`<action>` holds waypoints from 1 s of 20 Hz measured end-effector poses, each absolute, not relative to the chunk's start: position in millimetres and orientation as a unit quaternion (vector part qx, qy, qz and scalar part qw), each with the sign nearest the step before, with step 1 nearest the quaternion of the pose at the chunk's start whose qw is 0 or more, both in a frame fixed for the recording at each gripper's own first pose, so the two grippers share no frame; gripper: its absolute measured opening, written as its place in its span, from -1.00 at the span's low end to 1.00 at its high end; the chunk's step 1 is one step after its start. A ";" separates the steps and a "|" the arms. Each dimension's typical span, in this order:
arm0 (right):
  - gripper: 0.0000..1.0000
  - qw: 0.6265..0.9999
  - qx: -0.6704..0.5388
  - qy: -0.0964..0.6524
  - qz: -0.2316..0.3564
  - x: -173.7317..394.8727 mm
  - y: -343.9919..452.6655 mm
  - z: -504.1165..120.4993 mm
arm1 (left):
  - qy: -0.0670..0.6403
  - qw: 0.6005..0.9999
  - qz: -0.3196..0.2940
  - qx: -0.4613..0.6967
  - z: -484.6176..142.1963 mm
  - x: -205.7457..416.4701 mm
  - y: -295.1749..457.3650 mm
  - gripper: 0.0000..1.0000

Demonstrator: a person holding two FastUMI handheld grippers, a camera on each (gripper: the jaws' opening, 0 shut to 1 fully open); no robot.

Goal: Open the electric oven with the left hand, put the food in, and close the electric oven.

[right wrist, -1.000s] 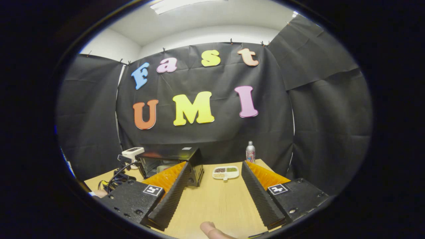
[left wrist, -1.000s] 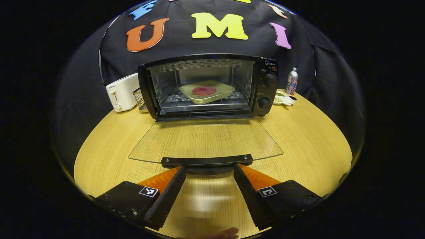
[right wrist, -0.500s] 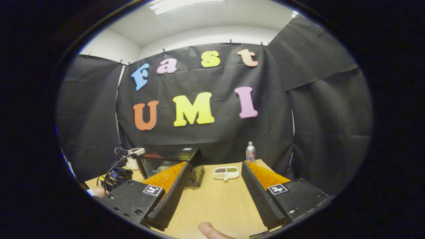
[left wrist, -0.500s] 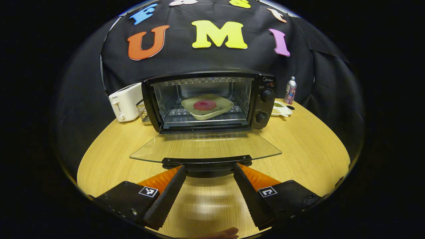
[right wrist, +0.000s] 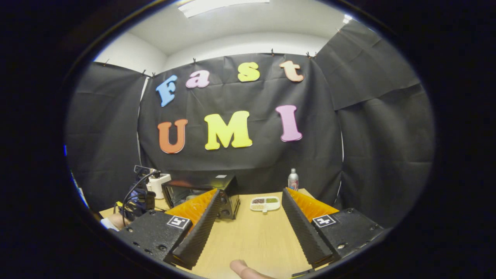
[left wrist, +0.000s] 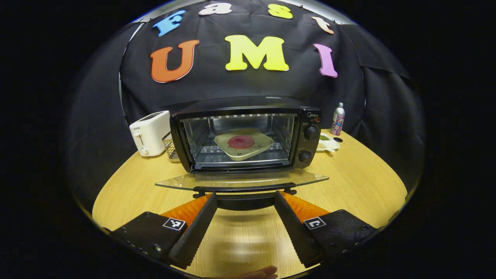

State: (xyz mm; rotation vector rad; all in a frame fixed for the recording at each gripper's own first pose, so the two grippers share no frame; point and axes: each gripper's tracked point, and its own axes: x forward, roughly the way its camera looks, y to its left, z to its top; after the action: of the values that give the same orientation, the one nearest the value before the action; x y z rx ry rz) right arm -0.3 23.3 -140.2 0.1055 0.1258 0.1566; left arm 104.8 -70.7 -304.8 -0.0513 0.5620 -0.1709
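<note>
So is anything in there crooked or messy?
A little. The square cream plate with the red round food sits turned at an angle on the rack inside the black electric oven, not lined up with its walls. The glass oven door hangs open. Nothing looks spilled or broken.

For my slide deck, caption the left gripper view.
Open left gripper under the oven door handle, dish inside oven.

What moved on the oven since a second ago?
The glass door has swung up from lying flat, lifted by the left gripper, whose open fingers sit under its handle. The plate stayed on the rack inside the oven. The right gripper stayed open above the table, holding nothing.
</note>
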 end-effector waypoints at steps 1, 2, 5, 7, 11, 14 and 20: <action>0.89 0.994 0.052 0.062 0.078 -2.2 24.4 -138.5 | 0.274 0.958 -0.085 -0.026 -301.4 107.8 -70.2 0.92; 0.89 0.994 0.052 0.060 0.077 -3.7 24.0 -138.0 | 0.269 0.959 -0.086 -0.026 -296.7 110.4 -68.2 0.92; 0.89 0.994 0.052 0.056 0.074 -7.9 24.9 -133.8 | 0.241 0.966 -0.091 -0.029 -285.0 127.0 -66.5 0.79; 0.99 0.994 0.050 0.055 0.075 -9.7 26.8 -132.0 | 0.242 0.965 -0.094 -0.035 -288.6 139.6 -61.4 0.97; 0.99 0.995 0.044 0.055 0.072 -10.8 25.5 -130.7 | 0.252 0.964 -0.074 -0.051 -304.5 168.2 -48.1 0.95; 0.89 0.995 0.041 0.065 0.067 -11.7 25.8 -134.3 | 0.241 0.965 -0.076 -0.071 -301.9 175.5 -48.7 0.89; 0.89 0.995 0.040 0.063 0.066 -19.1 29.9 -127.7 | 0.211 0.973 -0.080 -0.056 -275.3 159.7 -46.8 0.90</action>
State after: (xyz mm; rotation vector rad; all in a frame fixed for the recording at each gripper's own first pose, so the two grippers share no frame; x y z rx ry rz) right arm -19.1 29.9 -127.7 0.0799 0.1260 0.1316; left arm 159.7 -46.8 -275.3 -0.1122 0.4262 -0.1619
